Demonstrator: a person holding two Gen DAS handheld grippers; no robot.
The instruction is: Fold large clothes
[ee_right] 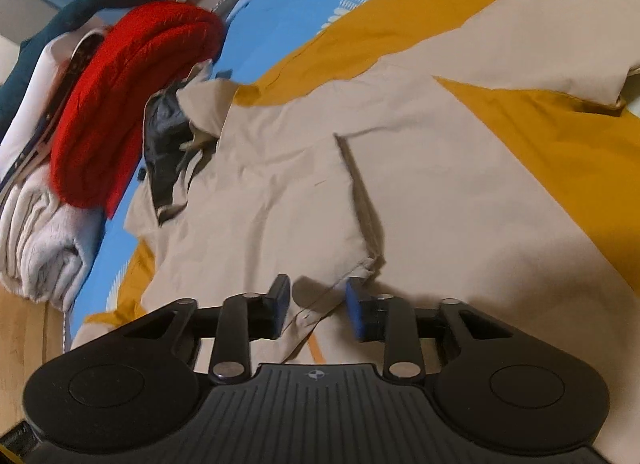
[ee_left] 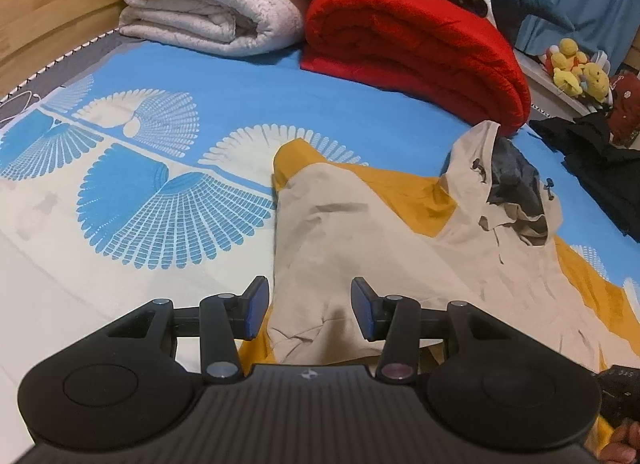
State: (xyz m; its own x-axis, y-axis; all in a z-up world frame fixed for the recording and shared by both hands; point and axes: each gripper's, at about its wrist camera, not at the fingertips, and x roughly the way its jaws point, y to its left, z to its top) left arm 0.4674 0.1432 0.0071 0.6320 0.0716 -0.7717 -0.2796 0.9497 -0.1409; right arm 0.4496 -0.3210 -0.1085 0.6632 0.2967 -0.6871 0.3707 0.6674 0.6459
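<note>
A beige and mustard-yellow hooded jacket [ee_left: 360, 232] lies spread on the bed, with its dark-lined hood [ee_left: 516, 184] toward the red blanket. My left gripper [ee_left: 310, 306] hovers over the jacket's beige near edge, jaws apart, and neither pad presses the cloth. In the right wrist view the same jacket [ee_right: 400, 168] fills the frame, with a folded flap ending in a hem corner [ee_right: 360, 264]. My right gripper [ee_right: 318, 306] stands at that corner. A strip of beige hem runs between its blue pads [ee_right: 356, 312], which stay apart from it.
The bed sheet [ee_left: 160, 200] is blue and white with fan patterns. A rolled red blanket [ee_left: 420, 52] and a folded white quilt [ee_left: 208, 4] lie at the far side. A dark garment [ee_left: 600, 168] and yellow plush toys [ee_left: 576, 68] are at right. A wooden bed frame [ee_left: 44, 4] is at left.
</note>
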